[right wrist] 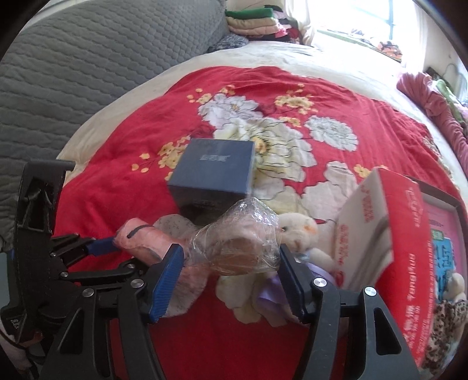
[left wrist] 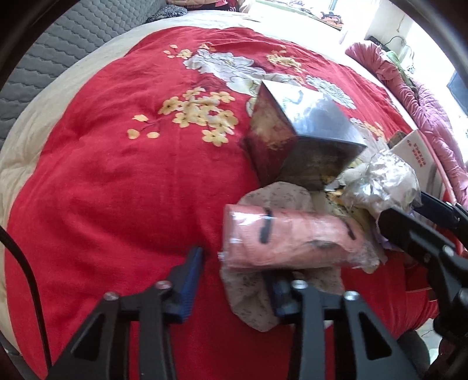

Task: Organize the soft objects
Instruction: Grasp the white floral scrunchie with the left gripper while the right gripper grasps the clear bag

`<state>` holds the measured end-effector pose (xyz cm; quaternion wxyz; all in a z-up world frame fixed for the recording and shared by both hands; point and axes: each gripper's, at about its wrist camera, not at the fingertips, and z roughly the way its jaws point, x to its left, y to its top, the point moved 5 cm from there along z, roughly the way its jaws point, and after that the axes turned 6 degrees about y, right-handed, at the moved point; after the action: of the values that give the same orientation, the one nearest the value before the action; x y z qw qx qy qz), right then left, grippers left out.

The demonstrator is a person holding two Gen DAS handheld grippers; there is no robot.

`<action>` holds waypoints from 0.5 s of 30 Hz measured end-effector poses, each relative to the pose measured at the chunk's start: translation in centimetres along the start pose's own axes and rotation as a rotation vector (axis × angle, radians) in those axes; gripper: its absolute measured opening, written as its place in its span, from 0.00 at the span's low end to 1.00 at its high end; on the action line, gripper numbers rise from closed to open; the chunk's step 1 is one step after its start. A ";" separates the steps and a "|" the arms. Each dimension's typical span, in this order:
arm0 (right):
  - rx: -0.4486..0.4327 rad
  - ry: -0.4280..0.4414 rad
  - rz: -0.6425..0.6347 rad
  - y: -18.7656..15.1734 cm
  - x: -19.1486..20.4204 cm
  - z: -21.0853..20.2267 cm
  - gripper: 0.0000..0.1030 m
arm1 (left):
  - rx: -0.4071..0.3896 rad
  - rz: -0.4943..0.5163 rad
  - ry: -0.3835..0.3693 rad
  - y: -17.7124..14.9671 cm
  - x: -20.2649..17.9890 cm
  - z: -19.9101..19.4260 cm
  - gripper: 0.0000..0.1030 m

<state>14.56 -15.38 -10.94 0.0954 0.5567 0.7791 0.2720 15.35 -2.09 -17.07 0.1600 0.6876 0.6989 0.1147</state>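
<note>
A pink rolled soft item wrapped in clear film (left wrist: 289, 236) lies on a grey speckled cloth (left wrist: 251, 295) on the red flowered quilt (left wrist: 117, 181). My left gripper (left wrist: 234, 280) is open, its fingers either side of the roll's left end; it also shows in the right wrist view (right wrist: 102, 245). My right gripper (right wrist: 231, 269) is open around a crinkled clear-film bundle (right wrist: 237, 236), with both pads close to it; the bundle also shows in the left wrist view (left wrist: 380, 181). A white plush toy (right wrist: 301, 233) lies just behind the bundle.
A dark blue box (right wrist: 213, 172) stands on the quilt behind the soft items, seen also in the left wrist view (left wrist: 298, 137). A red and white carton (right wrist: 389, 242) leans at the right. A grey quilted cushion (right wrist: 87, 64) and folded clothes (right wrist: 251, 20) lie at the back.
</note>
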 end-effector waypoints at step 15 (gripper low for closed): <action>-0.066 0.006 0.060 0.0 -1.4 -3.7 0.64 | 0.012 -0.039 -0.135 -0.5 -1.3 -2.5 0.03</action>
<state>13.35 -17.82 -8.08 0.1033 0.5756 0.7530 0.3017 13.98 -3.21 -14.85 0.2050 0.6809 0.7004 0.0608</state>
